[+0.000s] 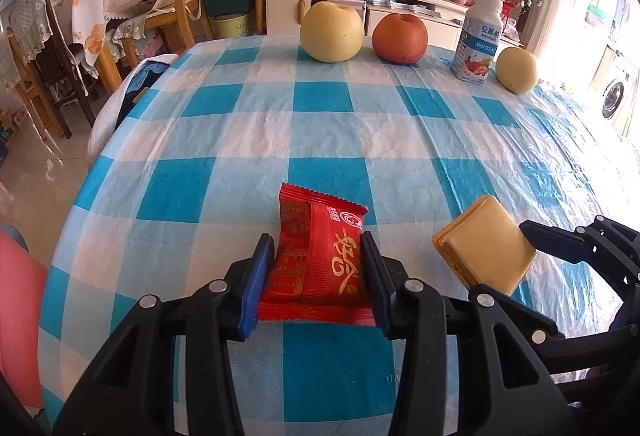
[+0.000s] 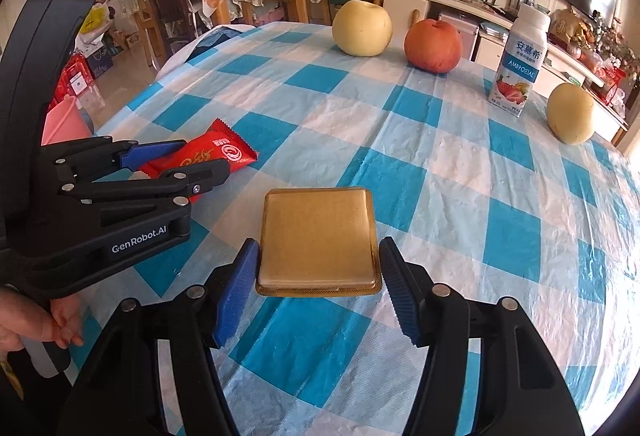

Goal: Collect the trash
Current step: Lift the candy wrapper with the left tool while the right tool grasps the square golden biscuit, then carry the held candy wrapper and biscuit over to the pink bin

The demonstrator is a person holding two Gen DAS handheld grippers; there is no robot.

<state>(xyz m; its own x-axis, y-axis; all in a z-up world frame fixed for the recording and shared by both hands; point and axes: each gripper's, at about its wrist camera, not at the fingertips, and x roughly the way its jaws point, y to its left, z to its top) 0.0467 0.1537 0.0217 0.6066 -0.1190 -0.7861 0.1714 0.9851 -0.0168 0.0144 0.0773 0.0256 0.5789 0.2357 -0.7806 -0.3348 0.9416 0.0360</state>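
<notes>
A red snack wrapper [image 1: 316, 268] with gold lettering lies on the blue-and-white checked tablecloth [image 1: 320, 140] near the front edge. My left gripper [image 1: 316, 236] is shut on it, one pad against each long side. To its right is a flat, square golden packet [image 2: 318, 236]. My right gripper [image 2: 319, 241] is shut on that packet, with the blue pads touching its left and right edges. The right wrist view also takes in the left gripper [image 2: 204, 156] with the red wrapper [image 2: 208, 156] between its fingers. In the left wrist view the golden packet [image 1: 484, 244] looks tilted.
Along the far edge stand a large yellow pear [image 1: 332, 32], a red apple [image 1: 400, 38], a yogurt bottle [image 1: 478, 40] and a small pear [image 1: 517, 70]. A pink bin [image 2: 64, 120] sits on the floor to the left of the table. Chairs and a cabinet stand behind.
</notes>
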